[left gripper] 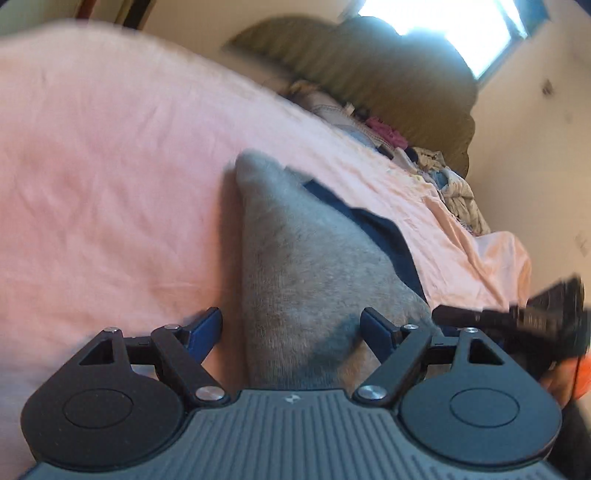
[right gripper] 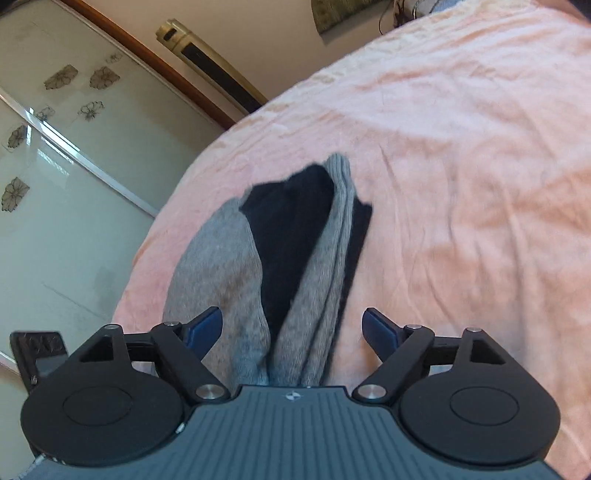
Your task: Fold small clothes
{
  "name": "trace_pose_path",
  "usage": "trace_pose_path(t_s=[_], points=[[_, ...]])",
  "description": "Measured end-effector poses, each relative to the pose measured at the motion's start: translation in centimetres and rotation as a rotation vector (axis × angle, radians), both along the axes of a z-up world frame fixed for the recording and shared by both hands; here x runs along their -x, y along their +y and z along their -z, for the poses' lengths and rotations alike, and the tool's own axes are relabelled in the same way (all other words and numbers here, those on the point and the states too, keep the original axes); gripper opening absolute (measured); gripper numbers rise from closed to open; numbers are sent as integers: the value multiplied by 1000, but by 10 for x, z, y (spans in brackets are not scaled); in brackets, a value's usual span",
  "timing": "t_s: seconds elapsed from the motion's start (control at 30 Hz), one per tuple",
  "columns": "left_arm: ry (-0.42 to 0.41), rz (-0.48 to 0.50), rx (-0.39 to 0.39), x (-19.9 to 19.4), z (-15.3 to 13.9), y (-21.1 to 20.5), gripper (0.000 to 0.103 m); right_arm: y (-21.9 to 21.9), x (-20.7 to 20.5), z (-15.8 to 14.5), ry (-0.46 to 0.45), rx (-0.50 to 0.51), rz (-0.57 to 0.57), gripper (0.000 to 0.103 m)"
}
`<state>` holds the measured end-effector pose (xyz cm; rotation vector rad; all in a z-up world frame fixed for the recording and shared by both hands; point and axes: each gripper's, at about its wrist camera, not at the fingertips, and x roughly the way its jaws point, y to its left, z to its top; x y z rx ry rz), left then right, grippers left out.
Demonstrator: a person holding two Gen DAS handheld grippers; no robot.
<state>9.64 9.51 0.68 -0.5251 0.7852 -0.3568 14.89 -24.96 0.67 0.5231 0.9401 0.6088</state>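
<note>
A grey sock (left gripper: 295,266) with a dark navy part (left gripper: 373,229) lies on the pink bed sheet (left gripper: 110,166). My left gripper (left gripper: 291,326) is open, its blue fingertips (left gripper: 207,325) standing either side of the sock's near end. In the right wrist view the grey sock (right gripper: 221,266) lies partly folded with its navy part (right gripper: 291,229) between grey layers. My right gripper (right gripper: 291,326) is open over the sock's near end, jaws wide apart. The right gripper also shows in the left wrist view (left gripper: 517,317) at the right edge.
A heap of mixed clothes (left gripper: 424,162) lies along the far side of the bed, before an olive cushion (left gripper: 388,74). A bright window (left gripper: 461,26) is behind. Glass wardrobe doors with flower prints (right gripper: 55,147) stand beyond the bed sheet's edge (right gripper: 443,147).
</note>
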Motion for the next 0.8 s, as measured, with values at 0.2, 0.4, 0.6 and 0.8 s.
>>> trace_pose_path(t_s=[0.2,0.4,0.6,0.8], points=[[103,-10,1,-14,-3,-13,43,9,13,-5,-60,94,-36,22],[82,-3,-15,-5,2,-16,44,-21,31,9,-32,1,23,30],[75,25,-32,7,-2,-14,56,-19,67,-1,21,-91,-18,79],[54,10,-69,13,-3,-24,58,8,81,-4,-53,84,-57,32]])
